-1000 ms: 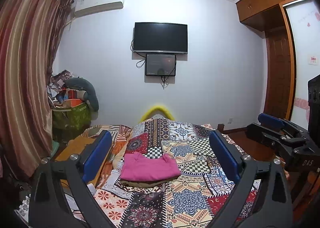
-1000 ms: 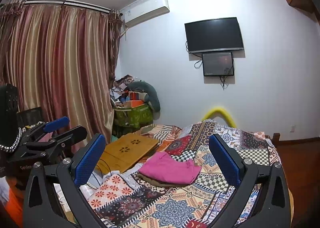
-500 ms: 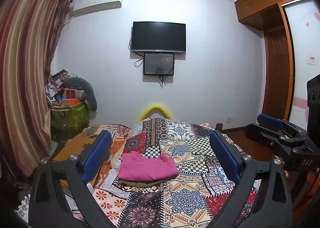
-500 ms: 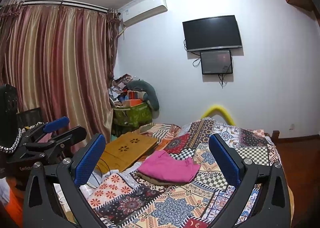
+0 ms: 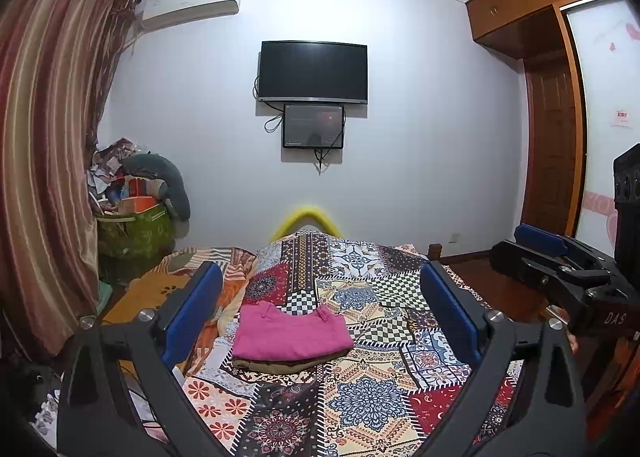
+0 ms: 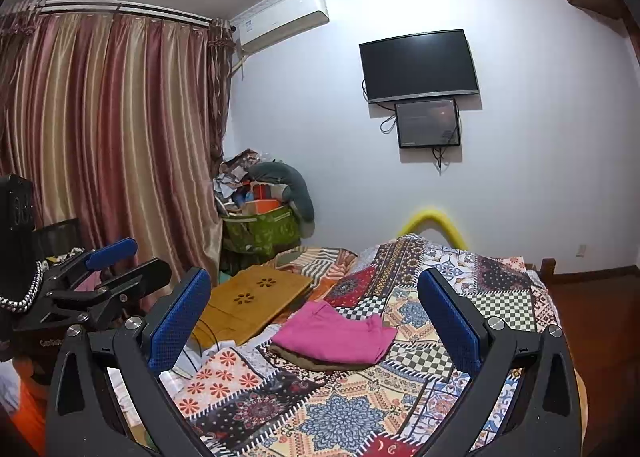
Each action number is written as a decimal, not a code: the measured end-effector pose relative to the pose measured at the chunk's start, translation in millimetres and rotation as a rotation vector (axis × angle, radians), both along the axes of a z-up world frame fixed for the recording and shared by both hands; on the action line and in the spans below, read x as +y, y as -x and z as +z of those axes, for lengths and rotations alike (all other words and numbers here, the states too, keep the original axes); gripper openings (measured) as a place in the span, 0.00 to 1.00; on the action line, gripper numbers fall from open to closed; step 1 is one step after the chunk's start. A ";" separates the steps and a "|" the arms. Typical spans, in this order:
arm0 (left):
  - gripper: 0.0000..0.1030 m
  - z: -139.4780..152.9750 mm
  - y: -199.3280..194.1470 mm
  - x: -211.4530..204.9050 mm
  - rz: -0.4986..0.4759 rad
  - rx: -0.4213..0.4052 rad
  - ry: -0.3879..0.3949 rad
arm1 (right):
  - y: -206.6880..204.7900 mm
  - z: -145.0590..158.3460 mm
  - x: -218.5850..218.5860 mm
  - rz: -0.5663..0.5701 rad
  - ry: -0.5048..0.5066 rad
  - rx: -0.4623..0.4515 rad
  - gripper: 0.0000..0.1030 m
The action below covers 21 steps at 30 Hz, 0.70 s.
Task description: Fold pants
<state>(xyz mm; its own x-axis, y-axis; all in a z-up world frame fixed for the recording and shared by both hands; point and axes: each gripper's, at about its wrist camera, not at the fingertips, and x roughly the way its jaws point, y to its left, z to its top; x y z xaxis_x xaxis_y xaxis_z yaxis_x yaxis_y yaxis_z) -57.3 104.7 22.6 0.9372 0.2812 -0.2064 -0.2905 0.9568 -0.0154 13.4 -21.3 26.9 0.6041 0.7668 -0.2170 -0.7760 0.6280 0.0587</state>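
Observation:
Folded pink pants lie on top of a folded olive-brown garment on the patchwork bedspread. The same stack shows in the right wrist view, pink pants on the brown garment. My left gripper is open and empty, held back above the near part of the bed. My right gripper is open and empty, also held back from the stack. Each gripper shows at the edge of the other's view, the right gripper and the left gripper.
A wooden lap tray lies on the bed left of the stack. A green bin of clutter stands by the curtain. A TV hangs on the far wall. A yellow bed rail and a wardrobe are beyond.
Both grippers have drifted slightly, so the stack sits a little lower and left in the views. Both stay open and empty; the clothes have not moved.

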 end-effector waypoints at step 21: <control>0.99 -3.1 -3.7 1.9 -0.016 0.012 0.005 | 0.6 -0.4 -0.8 -0.001 0.000 0.002 1.00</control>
<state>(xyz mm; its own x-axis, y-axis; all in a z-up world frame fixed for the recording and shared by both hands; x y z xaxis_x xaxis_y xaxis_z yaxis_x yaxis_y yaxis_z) -53.6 106.6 19.5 0.9388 0.2654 -0.2194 -0.2756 0.9611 -0.0164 12.8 -22.0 26.5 0.6044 0.7662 -0.2183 -0.7753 0.6287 0.0604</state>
